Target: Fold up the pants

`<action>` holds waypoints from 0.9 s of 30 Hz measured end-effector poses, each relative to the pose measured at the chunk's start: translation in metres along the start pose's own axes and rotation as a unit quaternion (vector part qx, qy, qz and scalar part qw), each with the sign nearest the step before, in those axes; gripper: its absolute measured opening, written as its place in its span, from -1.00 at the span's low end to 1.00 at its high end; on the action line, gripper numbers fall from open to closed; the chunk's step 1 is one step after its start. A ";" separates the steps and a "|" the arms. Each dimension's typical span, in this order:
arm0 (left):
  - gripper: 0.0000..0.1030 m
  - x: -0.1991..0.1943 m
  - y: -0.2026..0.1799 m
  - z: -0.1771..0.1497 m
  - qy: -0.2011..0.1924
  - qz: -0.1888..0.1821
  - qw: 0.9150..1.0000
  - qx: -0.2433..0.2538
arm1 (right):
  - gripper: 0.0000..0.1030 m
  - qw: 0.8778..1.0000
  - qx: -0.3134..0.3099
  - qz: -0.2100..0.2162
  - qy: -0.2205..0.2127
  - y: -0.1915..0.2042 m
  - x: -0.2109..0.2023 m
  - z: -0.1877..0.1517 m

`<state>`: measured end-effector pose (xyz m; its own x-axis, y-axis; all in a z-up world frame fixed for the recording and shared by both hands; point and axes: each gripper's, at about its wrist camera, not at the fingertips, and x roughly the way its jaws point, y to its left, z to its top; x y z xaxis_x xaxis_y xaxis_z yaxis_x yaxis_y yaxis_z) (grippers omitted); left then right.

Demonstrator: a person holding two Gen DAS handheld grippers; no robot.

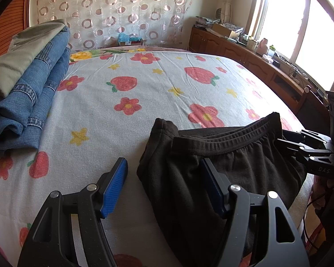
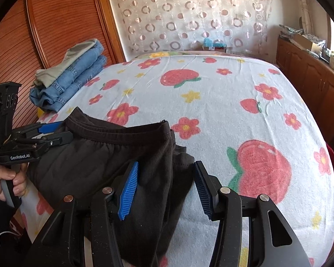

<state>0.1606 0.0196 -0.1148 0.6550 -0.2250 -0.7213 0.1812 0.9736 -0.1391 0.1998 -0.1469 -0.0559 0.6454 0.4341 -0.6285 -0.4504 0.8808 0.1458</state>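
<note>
I see the black pants [image 1: 222,166] lying in a folded heap on the bed [image 1: 144,84], close to its near edge. My left gripper [image 1: 163,184] has its fingers spread wide apart and holds nothing. Its left blue pad [image 1: 114,188] sits over bare sheet, and its right pad [image 1: 211,189] is over the pants, so the left edge of the heap lies between the fingers. My right gripper [image 2: 164,191] is spread wide too, with nothing pinched. Its left pad [image 2: 129,193] is over the dark cloth, and its right pad [image 2: 203,191] is over bare sheet, with the right edge of the heap between them. The waistband [image 2: 120,131] runs across the far side of the heap, past both sets of fingertips. Beyond that, the flowery sheet stretches far ahead with lots of open room. Far off past my left fingers is a stack of folded jeans [image 1: 31,98] with a green cloth [image 1: 22,53] on top, by a wooden door [image 2: 62,22]. Past my right fingers a long wooden cabinet [image 1: 245,55] stands along the bed under the window [image 1: 300,17], with boxes and small things on top.
</note>
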 end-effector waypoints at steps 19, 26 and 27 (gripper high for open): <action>0.32 0.012 0.002 0.020 0.040 -0.017 0.999 0.028 | 0.01 1.000 0.000 -0.003 -0.012 0.002 0.001 -0.005; 0.31 0.014 0.004 0.020 0.037 -0.029 0.999 0.026 | 0.01 1.000 -0.003 -0.004 -0.012 0.000 0.001 -0.004; 0.14 0.012 0.005 0.019 0.034 -0.033 0.999 0.027 | 0.01 1.000 -0.003 -0.004 -0.012 0.000 0.001 -0.004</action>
<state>0.1833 0.0207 -0.1116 0.5894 -0.2829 -0.7567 0.2625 0.9529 -0.1517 0.1982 -0.1472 -0.0599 0.6636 0.4305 -0.6118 -0.4480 0.8837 0.1359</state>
